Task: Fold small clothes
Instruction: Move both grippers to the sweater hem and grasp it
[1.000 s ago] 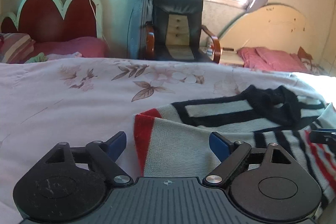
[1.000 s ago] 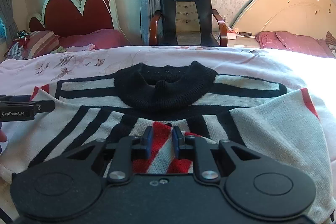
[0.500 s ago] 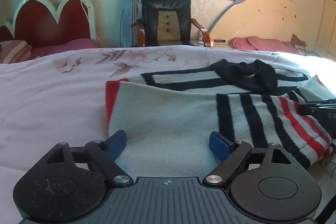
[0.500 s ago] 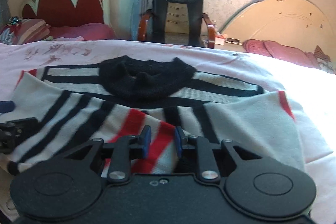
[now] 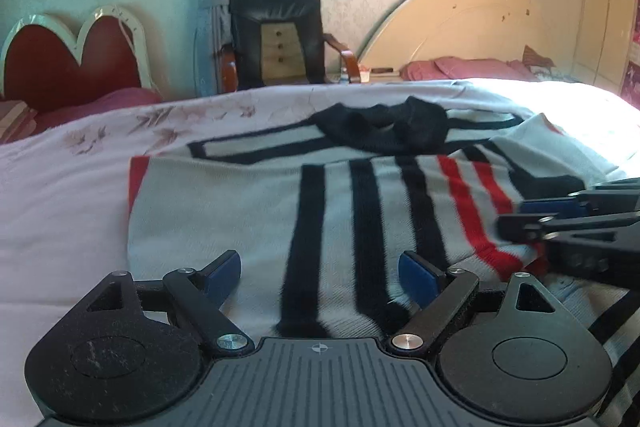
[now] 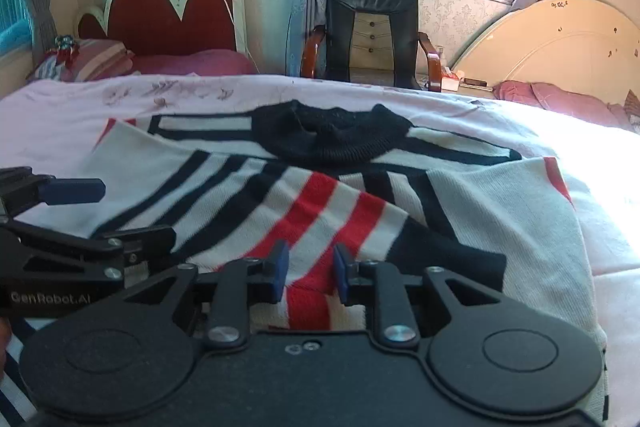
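A small knit sweater (image 5: 248,203), white with black and red stripes and a black collar (image 6: 332,135), lies on the bed. One sleeve is folded across its body. My left gripper (image 5: 320,273) is open, its jaws wide apart over the folded sleeve's near edge. My right gripper (image 6: 308,271) has its jaws partly apart around the sleeve's red-striped cuff (image 6: 308,303); they do not pinch it. The right gripper also shows at the right of the left wrist view (image 5: 568,219). The left gripper shows at the left of the right wrist view (image 6: 76,211).
The bed has a pale pink floral sheet (image 5: 60,195). A black office chair (image 6: 370,31) stands behind it under the window. A red headboard (image 6: 172,15) is at the back left and a cream headboard (image 6: 560,43) with pink pillows at the back right.
The sleeve has been drawn further across the sweater's body. Both grippers have moved closer together. My right gripper's jaws have widened off the cuff they were pinching.
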Demonstrator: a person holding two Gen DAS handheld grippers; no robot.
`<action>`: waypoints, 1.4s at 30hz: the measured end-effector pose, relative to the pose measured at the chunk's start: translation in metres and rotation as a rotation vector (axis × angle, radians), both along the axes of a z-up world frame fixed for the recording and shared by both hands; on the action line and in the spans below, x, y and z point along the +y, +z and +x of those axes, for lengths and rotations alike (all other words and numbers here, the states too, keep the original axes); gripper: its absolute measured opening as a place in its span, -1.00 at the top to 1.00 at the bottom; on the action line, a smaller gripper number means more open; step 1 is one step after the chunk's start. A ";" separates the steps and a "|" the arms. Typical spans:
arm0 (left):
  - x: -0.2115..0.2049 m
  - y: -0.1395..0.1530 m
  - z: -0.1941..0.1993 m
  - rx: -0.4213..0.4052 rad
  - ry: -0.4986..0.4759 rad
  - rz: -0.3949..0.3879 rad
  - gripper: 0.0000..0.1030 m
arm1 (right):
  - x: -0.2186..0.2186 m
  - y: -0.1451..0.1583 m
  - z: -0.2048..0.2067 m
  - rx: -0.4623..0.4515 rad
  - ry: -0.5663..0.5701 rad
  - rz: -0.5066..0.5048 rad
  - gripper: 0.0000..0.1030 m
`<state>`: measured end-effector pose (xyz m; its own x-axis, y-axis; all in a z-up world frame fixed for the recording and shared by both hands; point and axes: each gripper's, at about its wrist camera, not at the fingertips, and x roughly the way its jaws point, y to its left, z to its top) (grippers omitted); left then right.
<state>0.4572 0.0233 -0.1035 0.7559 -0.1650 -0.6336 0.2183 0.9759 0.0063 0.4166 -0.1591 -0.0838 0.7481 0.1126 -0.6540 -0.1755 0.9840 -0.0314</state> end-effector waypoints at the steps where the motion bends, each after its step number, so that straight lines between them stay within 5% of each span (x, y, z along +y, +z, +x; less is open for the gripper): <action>1: 0.011 -0.002 -0.004 0.000 0.018 -0.016 -0.68 | -0.008 -0.002 -0.004 0.001 -0.018 -0.009 0.54; 6: 0.030 -0.005 -0.013 -0.014 0.032 0.005 -0.68 | -0.067 0.002 -0.017 0.000 -0.186 0.017 0.53; 12: 0.023 -0.001 -0.010 0.005 0.057 0.020 -0.70 | -0.072 -0.001 -0.012 0.028 -0.187 0.036 0.42; 16: 0.040 0.011 -0.040 -0.020 0.063 0.054 -0.70 | -0.089 0.012 -0.028 0.039 -0.209 0.088 0.43; 23: 0.086 0.008 -0.118 0.058 0.137 0.024 -0.70 | -0.134 0.022 -0.087 0.044 -0.216 0.203 0.42; 30: 0.102 -0.001 -0.205 0.178 0.189 -0.165 -0.49 | -0.179 0.019 -0.169 0.134 -0.218 0.396 0.40; 34: 0.108 -0.002 -0.236 0.255 0.174 -0.381 -0.47 | -0.206 0.011 -0.214 0.197 -0.219 0.516 0.41; 38: 0.108 -0.009 -0.263 0.321 0.163 -0.517 -0.17 | -0.219 0.004 -0.248 0.245 -0.183 0.572 0.39; 42: 0.110 -0.023 -0.289 0.328 0.201 -0.667 -0.16 | -0.227 -0.012 -0.280 0.314 -0.158 0.704 0.40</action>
<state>0.1681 0.1335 -0.1261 0.6022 -0.4703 -0.6452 -0.0751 0.7712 -0.6322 0.1369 -0.3863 -0.0956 0.5818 0.4864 -0.6519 0.0712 0.7679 0.6366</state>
